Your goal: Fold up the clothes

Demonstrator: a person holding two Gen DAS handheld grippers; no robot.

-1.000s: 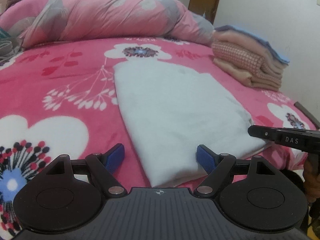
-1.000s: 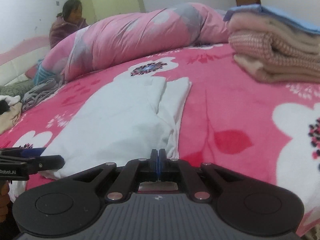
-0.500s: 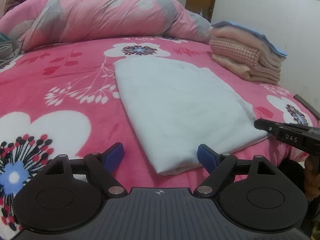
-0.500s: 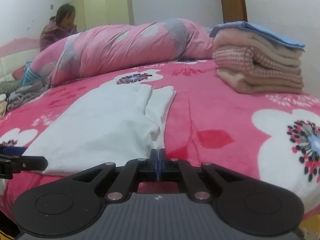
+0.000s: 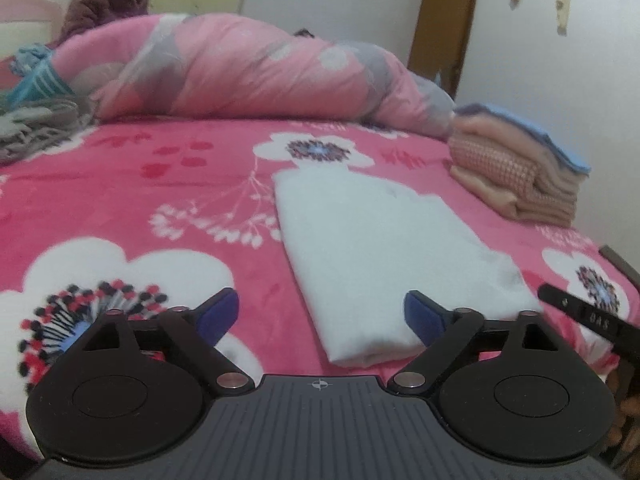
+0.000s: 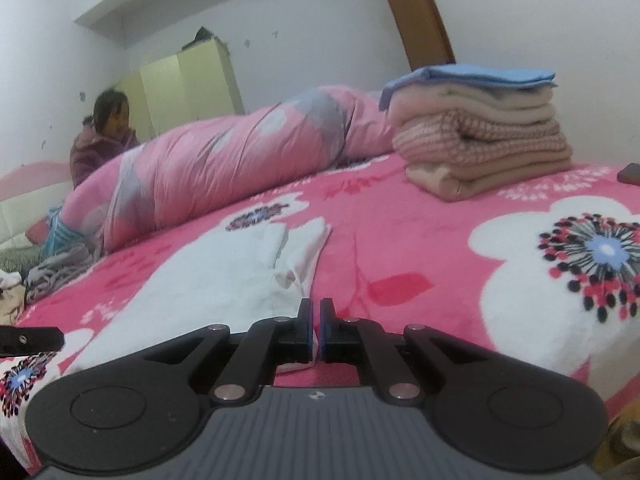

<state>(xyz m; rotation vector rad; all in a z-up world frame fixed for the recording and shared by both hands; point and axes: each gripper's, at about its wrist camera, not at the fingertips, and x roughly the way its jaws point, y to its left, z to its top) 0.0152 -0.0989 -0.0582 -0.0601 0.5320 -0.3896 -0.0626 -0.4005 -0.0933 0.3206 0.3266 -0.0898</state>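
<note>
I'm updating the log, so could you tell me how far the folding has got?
Done: a folded stack sits at the far corner. In hand: the white garment lies folded lengthwise; the left gripper is opening, empty; the right gripper is nearly shut. Left: crumpled clothes at the bed's far left.

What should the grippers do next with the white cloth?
Probably bring both grippers to the white cloth's near edge for another fold. It lies long and flat; the left gripper is opening, nothing between its jaws, and the right gripper is nearly shut.

Rolled pink quilt point(image 5: 256, 68) across upper frame; person in purple jacket point(image 6: 102, 140) far left; yellow wardrobe point(image 6: 188, 84) behind.
</note>
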